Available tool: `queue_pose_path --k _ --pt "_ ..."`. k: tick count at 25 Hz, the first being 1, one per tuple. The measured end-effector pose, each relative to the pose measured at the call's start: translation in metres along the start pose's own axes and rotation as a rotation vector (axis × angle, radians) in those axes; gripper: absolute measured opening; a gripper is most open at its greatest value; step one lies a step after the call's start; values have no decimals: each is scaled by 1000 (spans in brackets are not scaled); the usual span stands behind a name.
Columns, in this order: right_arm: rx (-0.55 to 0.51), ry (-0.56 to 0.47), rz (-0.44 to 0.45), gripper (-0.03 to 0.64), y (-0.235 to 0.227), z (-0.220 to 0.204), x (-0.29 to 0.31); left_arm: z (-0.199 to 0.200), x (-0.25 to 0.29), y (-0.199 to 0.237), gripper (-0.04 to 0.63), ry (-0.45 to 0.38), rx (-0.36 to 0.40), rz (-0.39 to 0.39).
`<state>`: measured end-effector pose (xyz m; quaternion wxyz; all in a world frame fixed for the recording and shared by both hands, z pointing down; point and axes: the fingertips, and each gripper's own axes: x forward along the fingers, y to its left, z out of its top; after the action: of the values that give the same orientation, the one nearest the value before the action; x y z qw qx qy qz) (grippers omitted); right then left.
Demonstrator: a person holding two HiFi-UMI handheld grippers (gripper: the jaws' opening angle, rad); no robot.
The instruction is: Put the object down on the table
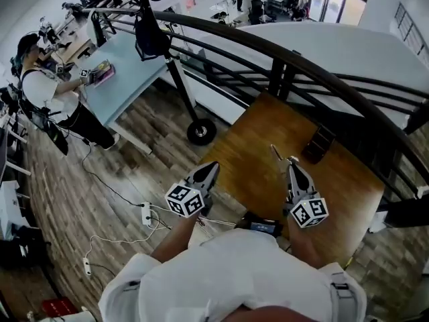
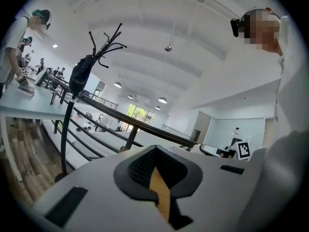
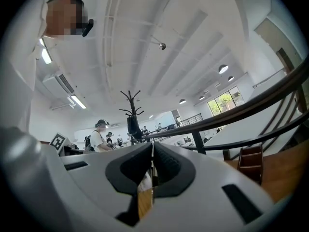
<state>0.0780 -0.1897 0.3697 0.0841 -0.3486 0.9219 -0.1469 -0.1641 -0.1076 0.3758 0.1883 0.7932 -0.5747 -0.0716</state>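
Note:
A thin pale object (image 1: 275,153) sticks out up and to the left from the tips of my right gripper (image 1: 291,162), above the brown wooden table (image 1: 261,123). In the right gripper view the jaws (image 3: 153,146) are pressed on that thin object (image 3: 145,181), seen as a pale sliver between the pads; what it is cannot be made out. My left gripper (image 1: 214,166) hangs over the table's left edge. Its jaws (image 2: 155,148) meet at the tips with nothing between them, and table wood shows below.
A small dark wooden stand (image 1: 318,143) sits on the table beyond my right gripper, also visible as the stand (image 3: 251,161). A black railing (image 1: 281,62) curves behind the table. A coat rack (image 1: 151,32) and a person (image 1: 40,86) at a pale blue table are at the left. Cables and a power strip (image 1: 145,213) lie on the floor.

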Motion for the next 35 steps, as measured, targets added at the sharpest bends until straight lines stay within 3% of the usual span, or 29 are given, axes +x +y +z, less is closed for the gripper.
queue_pose_path --k 7,11,18,26,29,32,35 --pt "18 39 26 29 -49 -17 84 16 82 60 14 60 54 -5" --pt "26 52 40 29 -48 -22 118 38 104 88 14 62 75 -27" --pt "58 29 -59 29 -60 -39 137 25 143 131 14 128 96 -136" --pt "232 -18 -246 29 -50 -54 154 7 190 170 14 287 72 -307" --pt "286 -32 -265 29 -58 -76 155 -1 207 172 14 279 99 -340" --pt "442 -89 -273 29 -69 -101 164 -8 222 185 14 253 106 -331" --pt "539 -152 -217 29 -69 -103 183 -12 229 195 14 235 100 -306"
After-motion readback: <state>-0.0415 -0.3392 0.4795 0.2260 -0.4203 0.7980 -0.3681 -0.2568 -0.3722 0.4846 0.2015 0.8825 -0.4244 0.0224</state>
